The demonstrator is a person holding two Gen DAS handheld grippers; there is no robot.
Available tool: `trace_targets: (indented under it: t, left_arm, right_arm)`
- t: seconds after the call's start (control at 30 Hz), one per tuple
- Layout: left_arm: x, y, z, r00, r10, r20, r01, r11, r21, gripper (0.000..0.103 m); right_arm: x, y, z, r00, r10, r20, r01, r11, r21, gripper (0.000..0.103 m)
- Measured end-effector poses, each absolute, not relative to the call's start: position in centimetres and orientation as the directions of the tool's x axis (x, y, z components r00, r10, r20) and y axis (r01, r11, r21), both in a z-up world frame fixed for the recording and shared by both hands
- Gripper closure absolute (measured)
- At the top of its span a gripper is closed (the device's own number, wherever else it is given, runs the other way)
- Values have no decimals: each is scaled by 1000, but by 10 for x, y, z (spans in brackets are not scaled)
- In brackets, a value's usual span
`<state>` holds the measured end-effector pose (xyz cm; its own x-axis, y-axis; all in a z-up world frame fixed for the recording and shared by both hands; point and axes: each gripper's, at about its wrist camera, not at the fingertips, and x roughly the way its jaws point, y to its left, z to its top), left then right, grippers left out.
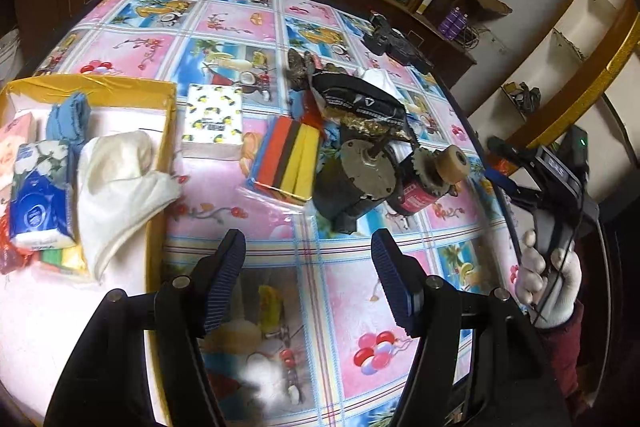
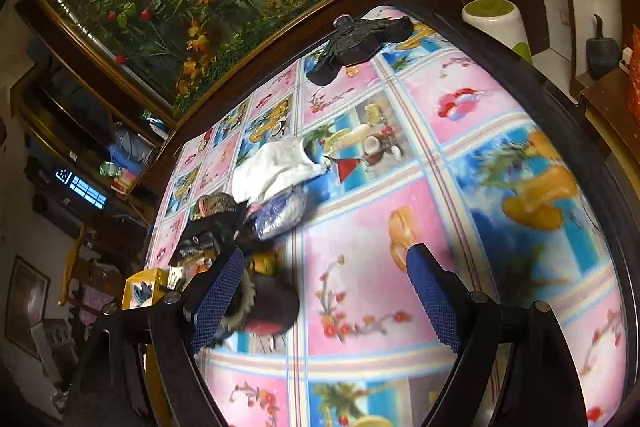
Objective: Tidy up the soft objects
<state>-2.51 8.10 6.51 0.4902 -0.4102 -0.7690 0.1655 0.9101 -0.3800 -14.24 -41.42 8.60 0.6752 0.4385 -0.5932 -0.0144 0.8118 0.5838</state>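
Observation:
My left gripper (image 1: 310, 281) hangs open over the patterned tablecloth (image 1: 348, 307), nothing between its blue pads. Beyond it lie a striped sponge pack (image 1: 288, 163), a lemon-print tissue pack (image 1: 212, 119) and a black pouch (image 1: 360, 103). At the left a yellow box (image 1: 100, 87) holds a white cloth (image 1: 120, 179), a blue tissue pack (image 1: 38, 199) and a blue cloth (image 1: 68, 119). My right gripper (image 2: 326, 299) is open and empty too, above the tablecloth (image 2: 400, 187); ahead lie a white cloth (image 2: 280, 163), a bluish plastic bag (image 2: 280, 211) and the black pouch (image 2: 208, 231).
A grey metal motor (image 1: 356, 179) and a geared part (image 1: 424, 183) stand by the sponges. A black device (image 1: 396, 43) lies at the far table edge. A gloved hand (image 1: 548, 287) grips the right gripper's handle at the right rim. A green-topped stool (image 2: 496, 19) stands beyond the table.

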Motion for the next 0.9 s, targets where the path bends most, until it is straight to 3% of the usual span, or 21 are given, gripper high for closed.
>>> trace_targets:
  t: [0.27, 0.67, 0.7, 0.77, 0.8, 0.9]
  left_arm:
    - [-1, 85, 59, 462, -409, -786, 171, 912, -374, 39]
    - [46, 101, 57, 484, -352, -801, 136, 934, -329, 39]
    - [51, 99, 57, 483, -348, -804, 140, 937, -321, 39]
    - [60, 93, 56, 478, -335, -812, 158, 942, -296, 39]
    - [63, 91, 55, 476, -332, -814, 166, 943, -288, 39]
    - [79, 85, 49, 464, -297, -835, 163, 955, -248, 39]
  right_arm:
    - [-60, -349, 110, 565, 369, -738, -137, 924, 357, 20]
    - [49, -285, 75, 380, 391, -838, -148, 920, 362, 20]
    - [52, -280, 71, 367, 381, -848, -166, 924, 344, 23]
    - [55, -274, 67, 348, 369, -862, -193, 928, 319, 55]
    - [54, -276, 64, 341, 368, -865, -184, 928, 322, 77]
    - [45, -296, 63, 392, 343, -854, -121, 939, 322, 78]
